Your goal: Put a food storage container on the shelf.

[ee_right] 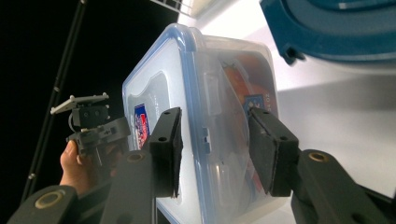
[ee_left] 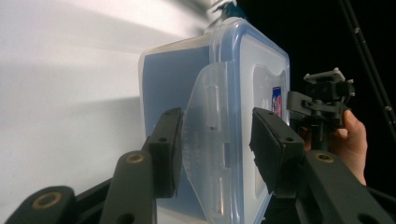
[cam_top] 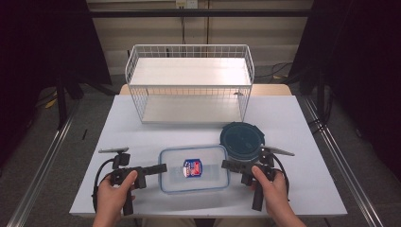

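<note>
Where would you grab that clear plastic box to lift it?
Probably by its two short ends, one gripper from each side. The box lies flat and is too wide for one grip, but each end has a thin latch flap that fits between jaws, as the left gripper and right gripper show.

The box (cam_top: pixel 193 169) looks like clear, smooth, glossy plastic with a pale blue rim and a shiny printed sticker (cam_top: pixel 191 168) on its lid. The round lid (cam_top: pixel 242 139) behind it is dark teal plastic with a duller sheen, and the basket (cam_top: pixel 189 84) is thin white-coated metal wire. The table (cam_top: pixel 293 142) is matt, smooth and white; the gripper fingers (ee_left: pixel 275 149) are matt black plastic with rough-looking pads.
</note>
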`<state>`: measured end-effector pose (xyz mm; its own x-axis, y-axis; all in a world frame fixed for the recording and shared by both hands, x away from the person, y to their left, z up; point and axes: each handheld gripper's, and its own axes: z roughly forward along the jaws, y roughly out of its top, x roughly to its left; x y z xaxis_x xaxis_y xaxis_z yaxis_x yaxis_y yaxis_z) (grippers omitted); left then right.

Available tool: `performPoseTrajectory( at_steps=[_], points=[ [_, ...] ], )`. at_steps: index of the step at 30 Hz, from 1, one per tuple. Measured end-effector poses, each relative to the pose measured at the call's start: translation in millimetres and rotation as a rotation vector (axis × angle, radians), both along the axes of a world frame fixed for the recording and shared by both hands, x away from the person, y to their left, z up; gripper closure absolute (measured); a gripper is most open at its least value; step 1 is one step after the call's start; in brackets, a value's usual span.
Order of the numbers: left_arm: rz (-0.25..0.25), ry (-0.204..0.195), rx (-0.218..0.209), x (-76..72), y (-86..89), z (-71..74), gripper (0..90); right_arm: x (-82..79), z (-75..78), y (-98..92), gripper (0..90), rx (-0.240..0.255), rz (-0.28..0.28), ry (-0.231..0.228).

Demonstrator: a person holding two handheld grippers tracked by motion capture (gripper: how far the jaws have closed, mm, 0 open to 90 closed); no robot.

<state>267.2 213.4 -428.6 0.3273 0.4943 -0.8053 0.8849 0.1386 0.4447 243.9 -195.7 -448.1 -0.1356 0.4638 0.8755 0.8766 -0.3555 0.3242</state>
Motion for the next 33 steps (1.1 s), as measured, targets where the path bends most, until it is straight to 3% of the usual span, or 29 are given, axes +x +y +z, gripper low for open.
performPoseTrajectory(
  at_steps=[5,16,22,33],
  points=[
    [0.028,-0.074,-0.023,6.0,-0.4,16.1,56.1,1.8,14.7,0.5,56.4,0.025,-0.030,-0.055],
    [0.059,-0.175,-0.039,28.2,-12.2,60.6,56.2,16.6,49.8,-6.4,56.4,0.049,-0.098,-0.152],
    [0.094,-0.227,-0.073,45.6,-15.9,85.5,56.2,33.3,75.1,-7.2,56.4,0.058,-0.140,-0.216],
    [0.135,-0.268,-0.140,90.4,-22.7,122.3,57.0,77.7,122.2,-8.0,56.5,0.077,-0.233,-0.293]
  ],
)
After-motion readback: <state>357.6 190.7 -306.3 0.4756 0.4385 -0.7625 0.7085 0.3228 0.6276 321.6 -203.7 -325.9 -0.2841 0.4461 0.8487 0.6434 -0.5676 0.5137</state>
